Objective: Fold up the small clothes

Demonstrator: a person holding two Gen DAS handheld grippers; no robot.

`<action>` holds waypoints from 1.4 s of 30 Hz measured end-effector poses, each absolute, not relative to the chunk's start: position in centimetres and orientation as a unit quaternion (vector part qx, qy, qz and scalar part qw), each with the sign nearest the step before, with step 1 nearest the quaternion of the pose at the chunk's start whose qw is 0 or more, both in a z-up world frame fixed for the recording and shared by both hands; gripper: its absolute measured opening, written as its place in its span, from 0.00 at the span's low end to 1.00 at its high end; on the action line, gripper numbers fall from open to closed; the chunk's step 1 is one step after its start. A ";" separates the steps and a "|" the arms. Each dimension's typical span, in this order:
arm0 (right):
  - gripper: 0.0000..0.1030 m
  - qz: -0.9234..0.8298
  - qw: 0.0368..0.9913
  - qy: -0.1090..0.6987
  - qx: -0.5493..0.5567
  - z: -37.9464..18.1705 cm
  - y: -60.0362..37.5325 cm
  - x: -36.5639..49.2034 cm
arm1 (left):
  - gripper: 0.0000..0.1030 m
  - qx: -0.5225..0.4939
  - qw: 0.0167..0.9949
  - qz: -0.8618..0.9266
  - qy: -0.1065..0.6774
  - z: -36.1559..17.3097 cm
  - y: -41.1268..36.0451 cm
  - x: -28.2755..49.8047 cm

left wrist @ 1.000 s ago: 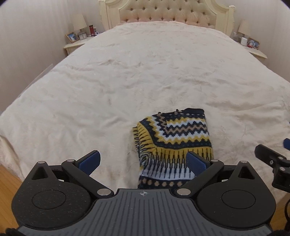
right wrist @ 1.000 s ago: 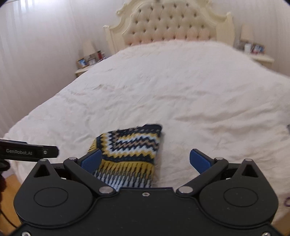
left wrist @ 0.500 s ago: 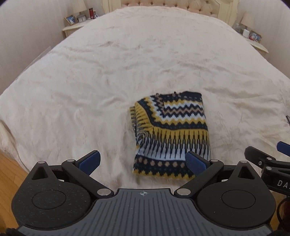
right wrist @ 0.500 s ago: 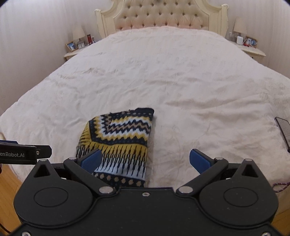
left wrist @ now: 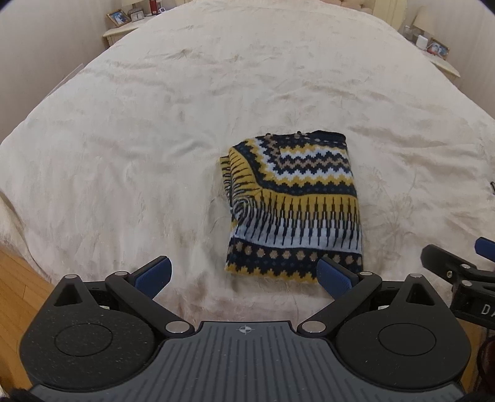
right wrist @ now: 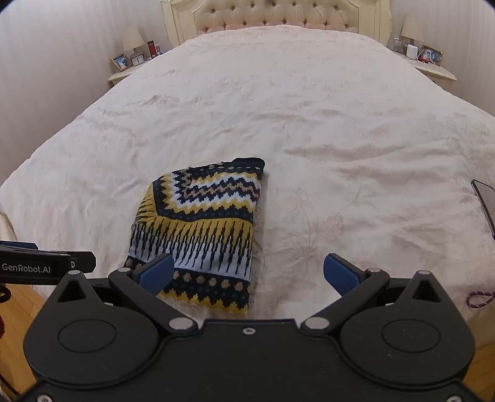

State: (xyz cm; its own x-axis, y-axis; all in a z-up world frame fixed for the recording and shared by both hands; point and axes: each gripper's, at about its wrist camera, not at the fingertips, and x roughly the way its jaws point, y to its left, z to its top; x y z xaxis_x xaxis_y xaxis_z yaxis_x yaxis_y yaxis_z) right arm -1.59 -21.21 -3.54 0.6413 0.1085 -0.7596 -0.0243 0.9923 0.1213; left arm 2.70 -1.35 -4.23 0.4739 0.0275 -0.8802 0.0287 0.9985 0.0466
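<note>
1. The patterned knit garment (left wrist: 294, 207) lies folded into a neat rectangle on the cream bedspread (left wrist: 154, 139), its navy, yellow and white zigzag bands facing up and a yellow-edged hem at the near end.
2. Its left side shows bunched, stacked layers; the other edges look straight and flat.
3. The left claw (left wrist: 244, 275) hangs just short of that near hem, fingers spread wide and holding nothing, the garment sitting ahead and toward its right finger (left wrist: 334, 276).
4. The right claw (right wrist: 247, 272) is released too, empty, with the garment (right wrist: 201, 228) ahead and off to its left; its left finger (right wrist: 154, 273) overlaps the near hem in view, though I can't tell whether it touches.
5. Each claw peeks into the other's picture: the right claw (left wrist: 458, 269) shows at the left camera's far right edge, the left claw (right wrist: 46, 261) at the right camera's left edge.
6. Out to the right claw's right, a dark phone (right wrist: 485, 204) lies on the bedspread (right wrist: 340, 123), well apart from the garment.
7. Far ahead stands a tufted headboard (right wrist: 278, 15), with a nightstand (right wrist: 123, 72) on either side carrying a lamp and picture frames.
</note>
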 end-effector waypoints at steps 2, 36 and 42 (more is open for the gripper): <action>1.00 0.038 0.905 0.421 0.049 -3.6 -21.2 -1.6 | 0.98 0.028 0.858 0.000 0.513 -4.2 -1.3 2.6; 1.00 0.038 0.905 0.419 0.055 -3.3 -19.9 -1.9 | 0.98 0.032 0.858 0.001 0.513 -4.2 -0.7 2.3; 1.00 0.036 0.905 0.420 0.057 -3.3 -19.6 -1.9 | 0.98 0.031 0.857 -0.004 0.514 -4.2 -0.6 2.5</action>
